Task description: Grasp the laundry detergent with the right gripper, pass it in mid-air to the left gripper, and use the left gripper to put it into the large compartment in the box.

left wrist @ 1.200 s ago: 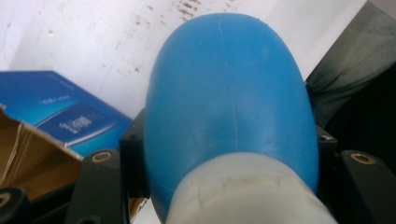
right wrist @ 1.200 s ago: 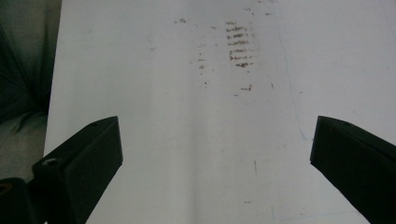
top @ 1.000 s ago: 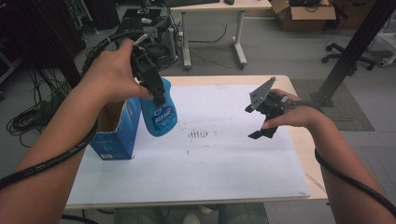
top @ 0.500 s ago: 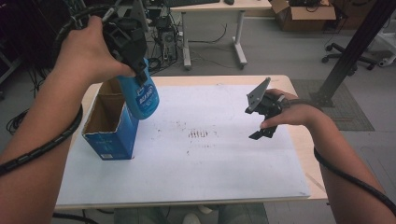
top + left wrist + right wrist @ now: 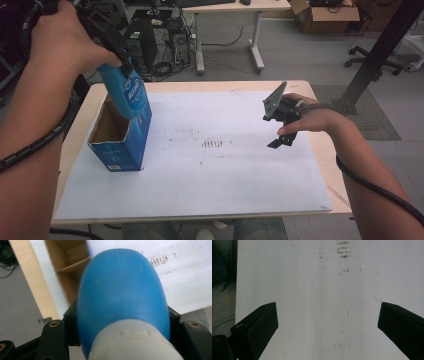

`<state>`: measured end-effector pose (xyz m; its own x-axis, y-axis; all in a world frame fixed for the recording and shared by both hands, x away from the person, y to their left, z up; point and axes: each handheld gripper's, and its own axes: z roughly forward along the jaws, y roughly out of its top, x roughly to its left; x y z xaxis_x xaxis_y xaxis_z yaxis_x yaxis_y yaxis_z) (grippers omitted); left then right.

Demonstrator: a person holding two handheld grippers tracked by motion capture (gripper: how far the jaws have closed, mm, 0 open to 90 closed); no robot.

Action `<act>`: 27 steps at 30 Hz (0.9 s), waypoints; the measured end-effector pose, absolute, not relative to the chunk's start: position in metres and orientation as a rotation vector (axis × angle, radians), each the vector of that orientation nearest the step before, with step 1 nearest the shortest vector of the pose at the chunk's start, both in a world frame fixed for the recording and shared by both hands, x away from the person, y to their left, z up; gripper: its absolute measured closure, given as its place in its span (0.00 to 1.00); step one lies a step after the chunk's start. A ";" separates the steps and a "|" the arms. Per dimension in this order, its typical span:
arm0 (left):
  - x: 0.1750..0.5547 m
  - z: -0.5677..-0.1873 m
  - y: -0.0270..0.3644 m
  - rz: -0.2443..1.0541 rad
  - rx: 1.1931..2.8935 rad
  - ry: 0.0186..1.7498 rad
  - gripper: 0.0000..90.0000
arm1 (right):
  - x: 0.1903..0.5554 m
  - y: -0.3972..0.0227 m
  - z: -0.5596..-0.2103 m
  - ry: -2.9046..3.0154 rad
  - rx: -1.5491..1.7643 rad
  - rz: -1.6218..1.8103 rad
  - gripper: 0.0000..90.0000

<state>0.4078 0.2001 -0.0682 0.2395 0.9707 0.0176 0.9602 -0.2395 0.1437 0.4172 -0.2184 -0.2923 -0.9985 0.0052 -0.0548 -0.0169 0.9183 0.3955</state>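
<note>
A blue bottle (image 5: 126,95) with a white label hangs upright over the open top of a blue cardboard box (image 5: 121,146). Its lower end is at the box's far rim. My left gripper (image 5: 118,54) is shut on the bottle's neck from above. In the left gripper view the bottle (image 5: 122,297) sits between my black fingers (image 5: 71,322), with the box's brown inside (image 5: 70,270) below it. My right gripper (image 5: 274,130) hovers open at the right of the white sheet (image 5: 225,175). In the right gripper view nothing lies between its jaws (image 5: 327,317).
The box stands at the left of the white sheet, which covers most of the wooden table (image 5: 320,100). Faint brown marks (image 5: 214,144) sit mid-sheet. Beyond the table are a desk (image 5: 230,10), computer gear (image 5: 170,40) and a black post (image 5: 375,55).
My left gripper has carried the bottle up from beside the box and leftward, so it now hangs over the box's opening. The right gripper has stayed put.
</note>
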 end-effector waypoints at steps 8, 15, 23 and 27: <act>0.414 -0.066 0.228 0.147 2.302 1.991 0.42 | 0.418 -0.217 -0.297 3.042 -0.003 0.613 0.03; 0.417 -0.069 0.244 0.155 2.265 2.047 0.42 | 0.421 -0.216 -0.296 3.056 -0.003 0.589 0.03; 0.420 -0.077 0.252 0.145 2.247 2.072 0.42 | 0.423 -0.216 -0.291 3.080 -0.009 0.533 0.03; 0.422 -0.083 0.254 0.131 2.246 2.076 0.42 | 0.424 -0.216 -0.285 3.088 -0.011 0.498 0.03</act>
<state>0.4215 0.2537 -0.0827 0.0778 0.9969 0.0081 0.9901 -0.0782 0.1169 0.4238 -0.2157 -0.2853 -0.9999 -0.0046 -0.0146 -0.0090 0.9493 0.3142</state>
